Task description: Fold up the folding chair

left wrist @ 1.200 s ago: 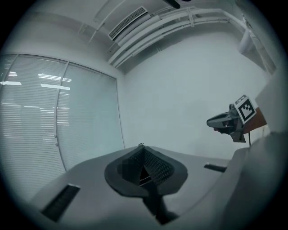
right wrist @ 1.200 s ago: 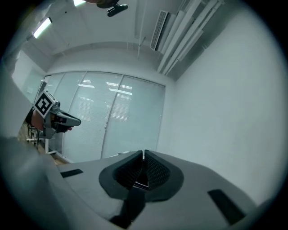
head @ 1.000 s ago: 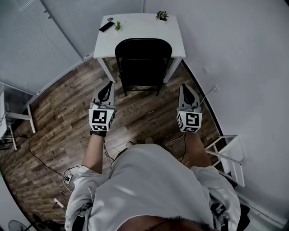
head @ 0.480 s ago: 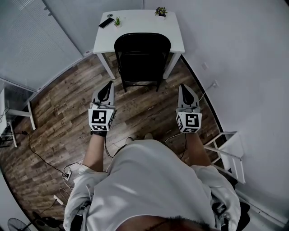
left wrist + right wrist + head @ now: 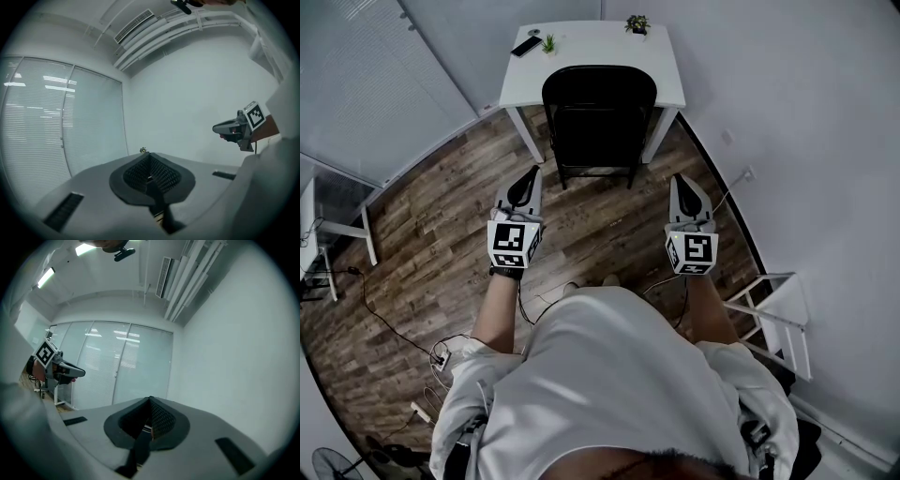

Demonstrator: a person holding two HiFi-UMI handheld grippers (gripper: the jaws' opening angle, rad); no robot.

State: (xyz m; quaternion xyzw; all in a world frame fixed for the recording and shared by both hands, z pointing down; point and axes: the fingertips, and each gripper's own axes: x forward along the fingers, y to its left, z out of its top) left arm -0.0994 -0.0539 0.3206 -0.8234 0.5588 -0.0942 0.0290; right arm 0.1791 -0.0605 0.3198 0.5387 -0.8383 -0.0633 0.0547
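Note:
A black folding chair (image 5: 598, 120) stands unfolded on the wood floor, pushed under a white table (image 5: 661, 61) at the top of the head view. My left gripper (image 5: 532, 175) is shut and empty, held short of the chair's left side. Over by the chair's right side, my right gripper (image 5: 680, 180) is shut and empty too, also apart from it. In the left gripper view the jaws (image 5: 150, 157) meet with nothing between them, and the right gripper (image 5: 234, 127) shows at the right. In the right gripper view the shut jaws (image 5: 150, 401) point at a white wall.
On the table lie a phone (image 5: 525, 46) and two small plants (image 5: 637, 22). A white wall runs along the right. A white rack (image 5: 773, 319) stands at lower right, a small side table (image 5: 328, 225) at the left, and cables (image 5: 384, 328) cross the floor.
Both grippers, still shut, have edged forward toward the chair, and the person has stepped along with them. The chair has not moved.

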